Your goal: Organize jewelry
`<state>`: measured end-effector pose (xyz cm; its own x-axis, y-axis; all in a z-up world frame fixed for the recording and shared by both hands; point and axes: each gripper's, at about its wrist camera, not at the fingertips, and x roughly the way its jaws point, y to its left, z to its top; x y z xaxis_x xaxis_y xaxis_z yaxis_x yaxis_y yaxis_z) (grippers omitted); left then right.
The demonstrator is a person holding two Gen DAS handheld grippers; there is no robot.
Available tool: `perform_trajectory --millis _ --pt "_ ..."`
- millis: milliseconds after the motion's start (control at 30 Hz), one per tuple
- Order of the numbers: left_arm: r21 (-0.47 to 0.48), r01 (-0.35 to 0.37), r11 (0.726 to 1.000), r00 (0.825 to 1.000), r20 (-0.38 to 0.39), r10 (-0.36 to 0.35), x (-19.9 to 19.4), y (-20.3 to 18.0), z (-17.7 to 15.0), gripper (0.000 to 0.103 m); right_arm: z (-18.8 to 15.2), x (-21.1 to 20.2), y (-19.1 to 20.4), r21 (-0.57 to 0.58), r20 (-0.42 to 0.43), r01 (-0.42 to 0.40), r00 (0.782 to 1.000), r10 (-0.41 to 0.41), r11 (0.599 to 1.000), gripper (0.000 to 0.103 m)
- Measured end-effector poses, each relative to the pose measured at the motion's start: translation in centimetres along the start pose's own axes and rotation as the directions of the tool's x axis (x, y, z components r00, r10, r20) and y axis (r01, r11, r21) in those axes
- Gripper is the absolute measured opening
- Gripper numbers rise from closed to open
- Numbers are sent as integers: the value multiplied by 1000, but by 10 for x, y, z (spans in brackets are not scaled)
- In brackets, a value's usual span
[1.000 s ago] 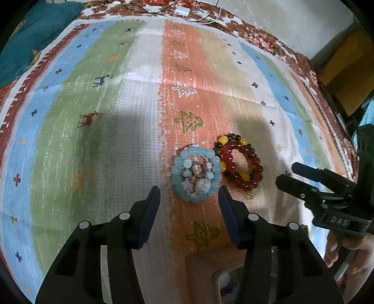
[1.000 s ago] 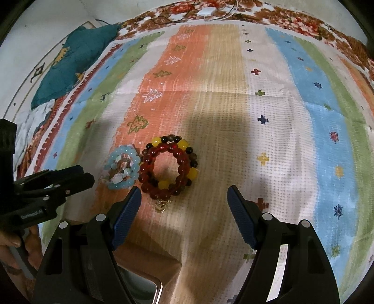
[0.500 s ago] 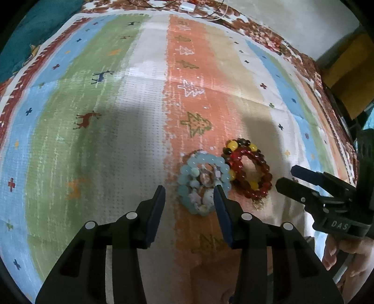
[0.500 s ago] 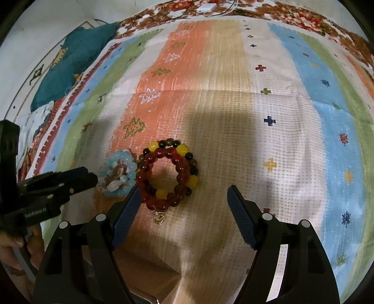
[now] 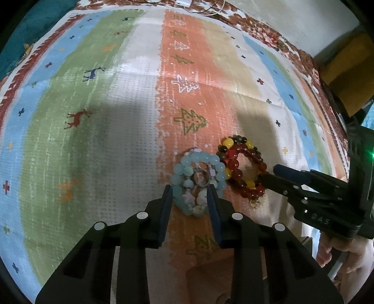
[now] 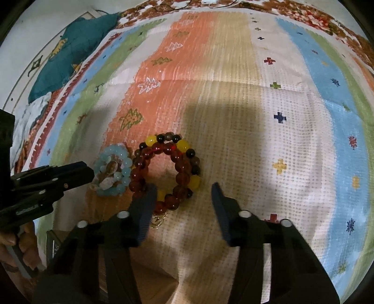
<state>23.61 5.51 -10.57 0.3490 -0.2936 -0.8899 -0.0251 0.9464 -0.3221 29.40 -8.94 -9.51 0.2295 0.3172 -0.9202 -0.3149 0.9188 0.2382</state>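
A pale blue bead bracelet [image 5: 198,177] with small charms lies on the striped cloth [image 5: 93,140], touching a red, yellow and dark bead bracelet [image 5: 243,168] to its right. My left gripper [image 5: 189,190] is down over the near part of the blue bracelet, its jaws narrowed around the beads but with a gap left. In the right wrist view my right gripper [image 6: 183,189] is open around the near edge of the red bracelet [image 6: 168,168], and the blue bracelet [image 6: 113,170] lies to its left under the left gripper's fingers [image 6: 70,173].
A wooden box edge [image 5: 210,280] shows below the cloth's near edge. A teal cushion [image 6: 70,58] lies at the far left. A white cable and plug [image 5: 184,3] lie at the cloth's far edge. A brown cardboard box [image 5: 350,77] stands at the far right.
My left gripper moved forward onto the blue bracelet and its jaws narrowed around it. My right gripper moved forward to the red bracelet, still open.
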Motion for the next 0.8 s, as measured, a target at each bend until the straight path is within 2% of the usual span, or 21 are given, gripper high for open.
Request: perform_trajectory --millis 100,233,333,433,633,667,800 --pt "4 6 1000 1000 -18 -5 4 -3 -2 24 -1 2 0 3 -7 -11 1000 11 1000 32" --pt "16 -2 1000 1000 -21 2 7 -6 -3 24 -2 4 1 7 -18 -37 999 37 999 21" --pt "9 2 1000 1000 -24 -2 9 -4 -3 21 -4 4 2 0 -16 -36 999 36 999 21" --pt "13 -16 1000 1000 -24 16 12 -3 -4 11 -5 4 2 -5 -14 -39 999 39 999 21" --pt "6 -9 1000 1000 -21 9 10 1 -4 9 -4 3 2 -13 -8 -29 1000 29 999 19" --pt "2 -7 1000 1000 -19 7 9 2 -4 9 -3 2 1 -11 -4 -24 1000 24 1000 14" --pt "-2 23 1000 1000 -3 -23 -3 2 -4 7 -2 -1 -1 -13 0 -17 1000 17 1000 14"
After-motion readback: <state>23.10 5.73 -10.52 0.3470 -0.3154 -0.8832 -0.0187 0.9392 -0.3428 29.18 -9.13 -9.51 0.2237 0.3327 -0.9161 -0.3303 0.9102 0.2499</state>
